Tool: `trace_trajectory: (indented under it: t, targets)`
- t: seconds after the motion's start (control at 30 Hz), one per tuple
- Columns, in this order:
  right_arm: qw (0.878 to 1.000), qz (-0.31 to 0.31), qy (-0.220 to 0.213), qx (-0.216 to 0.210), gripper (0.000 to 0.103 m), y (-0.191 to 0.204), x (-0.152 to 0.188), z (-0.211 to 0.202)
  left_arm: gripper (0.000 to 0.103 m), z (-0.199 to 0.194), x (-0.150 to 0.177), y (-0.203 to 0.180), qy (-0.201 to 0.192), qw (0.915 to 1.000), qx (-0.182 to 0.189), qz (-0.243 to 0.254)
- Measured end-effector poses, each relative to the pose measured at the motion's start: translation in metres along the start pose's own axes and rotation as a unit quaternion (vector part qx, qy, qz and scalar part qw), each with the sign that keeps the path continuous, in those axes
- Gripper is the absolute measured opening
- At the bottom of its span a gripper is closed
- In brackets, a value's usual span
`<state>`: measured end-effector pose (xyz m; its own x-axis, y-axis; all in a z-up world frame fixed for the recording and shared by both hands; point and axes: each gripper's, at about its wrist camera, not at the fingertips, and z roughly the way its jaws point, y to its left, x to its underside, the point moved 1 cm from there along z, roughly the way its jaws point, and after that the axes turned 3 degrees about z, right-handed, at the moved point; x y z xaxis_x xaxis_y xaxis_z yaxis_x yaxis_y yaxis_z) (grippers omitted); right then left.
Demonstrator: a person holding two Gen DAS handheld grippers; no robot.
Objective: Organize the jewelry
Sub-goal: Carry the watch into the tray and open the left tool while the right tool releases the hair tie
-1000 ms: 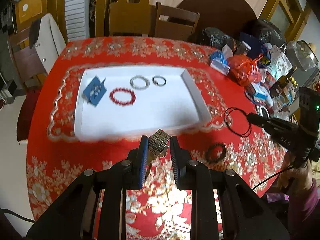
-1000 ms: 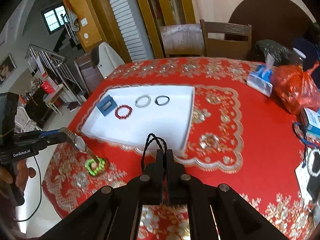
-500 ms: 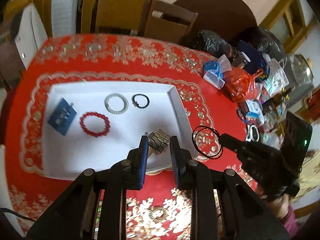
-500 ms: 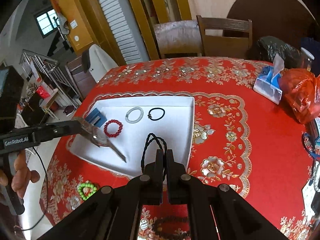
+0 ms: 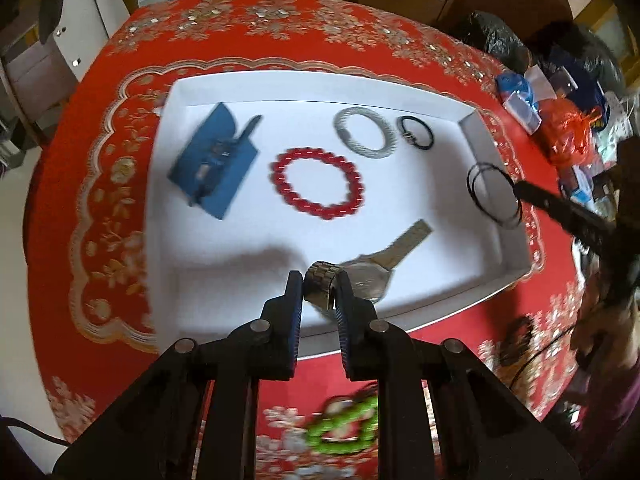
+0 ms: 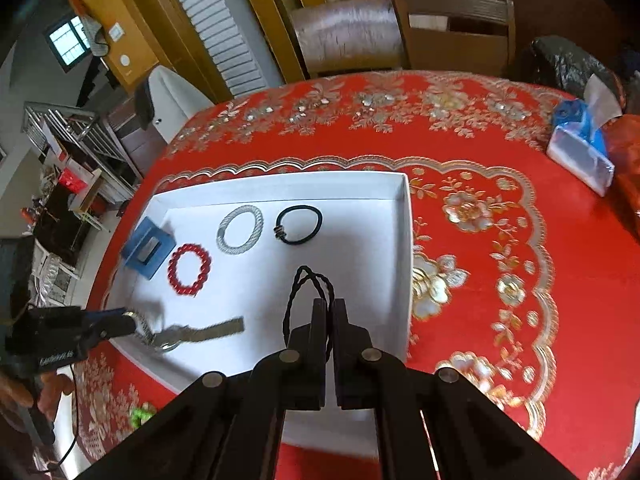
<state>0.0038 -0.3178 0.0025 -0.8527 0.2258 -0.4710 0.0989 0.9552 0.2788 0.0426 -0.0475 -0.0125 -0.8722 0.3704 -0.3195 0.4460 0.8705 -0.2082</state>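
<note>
My left gripper [image 5: 319, 280] is shut on the band of a silver metal watch [image 5: 370, 270], whose face and free strap lie on the floor of the white tray [image 5: 476, 140]. The watch also shows in the right wrist view [image 6: 200, 334], held by the left gripper [image 6: 130, 320]. My right gripper [image 6: 330, 304] is shut on a black twisted cord bracelet [image 6: 306, 280] and holds it over the tray's right half [image 6: 404, 240]. In the tray lie a red bead bracelet [image 5: 318, 184], a silver mesh bracelet [image 5: 364, 132], a black hair tie [image 5: 416, 132] and a blue card [image 5: 214, 160].
A green bead bracelet [image 5: 344, 426] and a dark bead bracelet [image 5: 518, 340] lie on the red patterned tablecloth near the front edge. Bags and a tissue pack [image 6: 580, 148] crowd the right side. Wooden chairs [image 6: 448, 28] stand behind the table.
My left gripper has moved forward and down over the tray, and the watch now rests on the tray floor. My right gripper has moved with the black cord bracelet over the tray.
</note>
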Motion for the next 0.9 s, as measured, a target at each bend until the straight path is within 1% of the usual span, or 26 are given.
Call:
trace_trajectory:
  t: [0.03, 0.07, 0.3, 0.53, 0.6, 0.67, 0.73, 0.8, 0.83, 0.9]
  targets:
    - [1.000, 0.001, 0.002, 0.002, 0.002, 0.000, -0.003, 0.005, 0.010, 0.000, 0.001, 0.004, -0.001, 1.0000, -0.007, 0.004]
    - [1.000, 0.001, 0.005, 0.004, 0.002, 0.000, -0.006, 0.010, 0.009, 0.000, 0.001, 0.007, -0.001, 0.9999, -0.011, 0.005]
    - [0.999, 0.011, 0.015, 0.030, 0.002, -0.005, -0.019, 0.037, 0.009, 0.002, -0.001, 0.034, -0.005, 0.9998, -0.014, -0.015]
    - [0.999, 0.017, 0.015, 0.048, 0.002, -0.010, -0.028, 0.057, 0.009, -0.001, -0.001, 0.037, -0.006, 0.9995, -0.011, -0.029]
    - [0.998, 0.019, 0.015, 0.059, 0.002, -0.011, -0.030, 0.062, 0.012, -0.002, -0.001, 0.036, -0.009, 0.9993, -0.017, -0.032]
    - [0.997, 0.025, 0.017, 0.069, 0.003, -0.014, -0.030, 0.064, 0.026, -0.001, -0.001, 0.036, -0.010, 0.9990, -0.022, -0.036]
    - [0.996, 0.036, 0.018, 0.074, 0.007, -0.018, -0.031, 0.065, 0.033, 0.000, -0.001, 0.038, -0.011, 0.9986, -0.022, -0.047]
    - [0.997, 0.041, 0.016, 0.070, 0.021, -0.021, -0.030, 0.063, 0.038, 0.000, -0.001, 0.040, -0.013, 0.9979, -0.021, -0.059]
    - [0.997, 0.041, 0.012, 0.065, 0.022, -0.021, -0.030, 0.061, 0.042, 0.001, 0.000, 0.041, -0.013, 0.9976, -0.023, -0.064]
    - [0.997, 0.038, 0.009, 0.060, 0.025, -0.019, -0.030, 0.057, 0.043, 0.002, 0.000, 0.042, -0.013, 0.9971, -0.024, -0.071]
